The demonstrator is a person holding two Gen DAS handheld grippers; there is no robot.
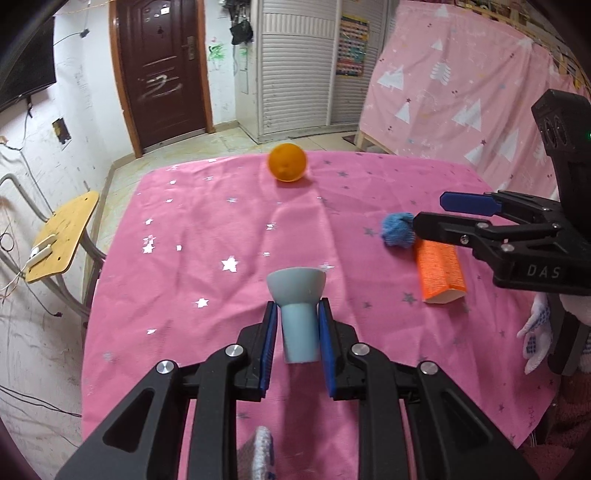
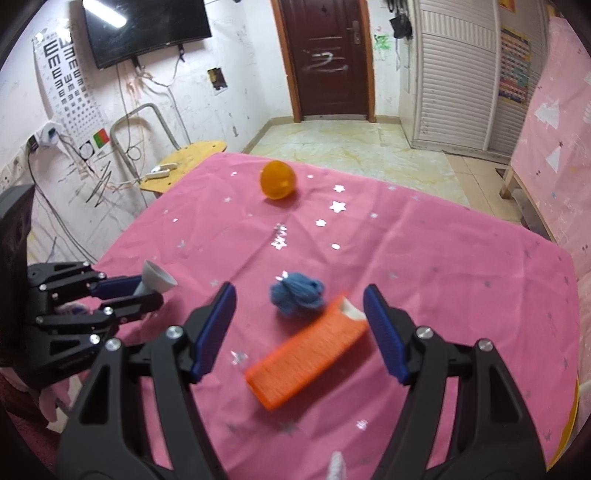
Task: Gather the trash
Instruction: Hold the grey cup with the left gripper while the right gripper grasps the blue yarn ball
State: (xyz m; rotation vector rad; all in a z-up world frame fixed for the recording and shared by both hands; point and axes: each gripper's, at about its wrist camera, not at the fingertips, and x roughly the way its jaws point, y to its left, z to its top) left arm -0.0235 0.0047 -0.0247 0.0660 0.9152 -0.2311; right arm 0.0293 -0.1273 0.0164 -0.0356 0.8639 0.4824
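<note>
Gripping grey funnel (image 1: 297,306), left gripper (image 1: 297,328) (right gripper (image 2: 301,332) agape).

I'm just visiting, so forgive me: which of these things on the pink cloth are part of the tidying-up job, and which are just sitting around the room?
Part of the job:
- grey funnel-shaped cup, clamped in the left gripper
- blue yarn ball
- orange sponge block, between the fingers of the open right gripper
- possibly the orange; I cannot tell

Just lying about:
- wooden chair
- wall television
- eye chart
</note>
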